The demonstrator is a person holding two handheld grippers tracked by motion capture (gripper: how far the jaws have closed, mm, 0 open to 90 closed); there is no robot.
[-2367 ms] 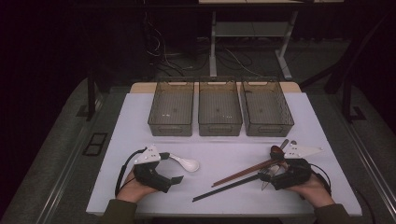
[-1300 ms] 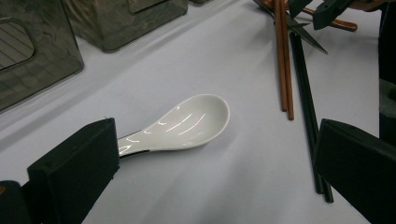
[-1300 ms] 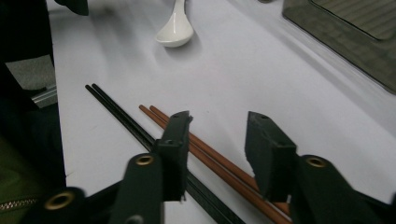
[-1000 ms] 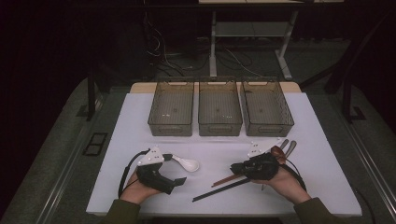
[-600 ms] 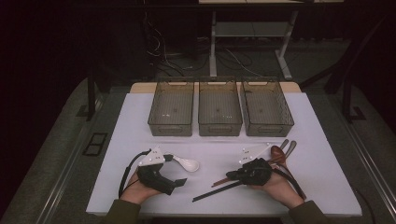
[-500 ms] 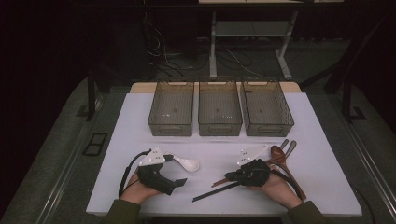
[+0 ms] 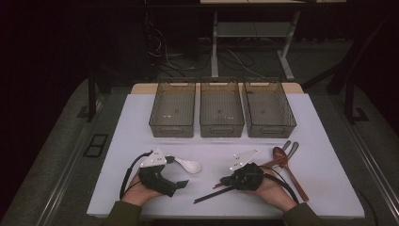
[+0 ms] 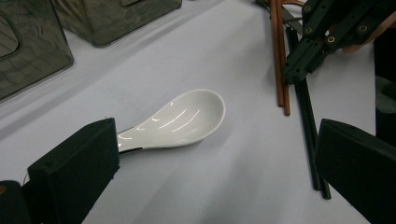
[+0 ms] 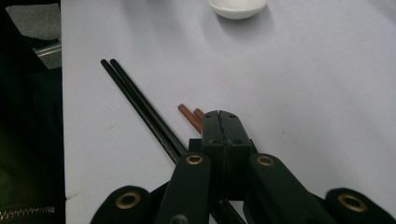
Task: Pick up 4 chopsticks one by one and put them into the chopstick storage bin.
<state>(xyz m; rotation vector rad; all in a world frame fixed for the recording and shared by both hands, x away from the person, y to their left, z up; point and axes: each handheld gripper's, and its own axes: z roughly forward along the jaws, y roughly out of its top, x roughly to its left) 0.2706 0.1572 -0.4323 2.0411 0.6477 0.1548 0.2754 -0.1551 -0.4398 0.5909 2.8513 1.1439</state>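
1. Now my right gripper (image 9: 219, 122) has moved left, jaws closing, clenched above the chopsticks (image 9: 140, 109) on the worktop (image 7: 320, 122).
2. My left gripper (image 7: 181, 182) waits released beside the white spoon (image 8: 180, 119).

The handle end of the white spoon (image 8: 180, 116) was hidden behind the left gripper's near jaw in the left gripper view. In the right gripper view the same spoon was cut off by the top edge, leaving a part of its bowl visible. The brown chopsticks (image 9: 190, 117) passed under the right gripper (image 9: 220, 122), whose jaws were pressed together; whether they pinched the sticks could not be told. The black chopsticks (image 9: 140, 105) ran out of sight beneath that gripper's body. In the high view the right gripper covered the chopsticks' middle.
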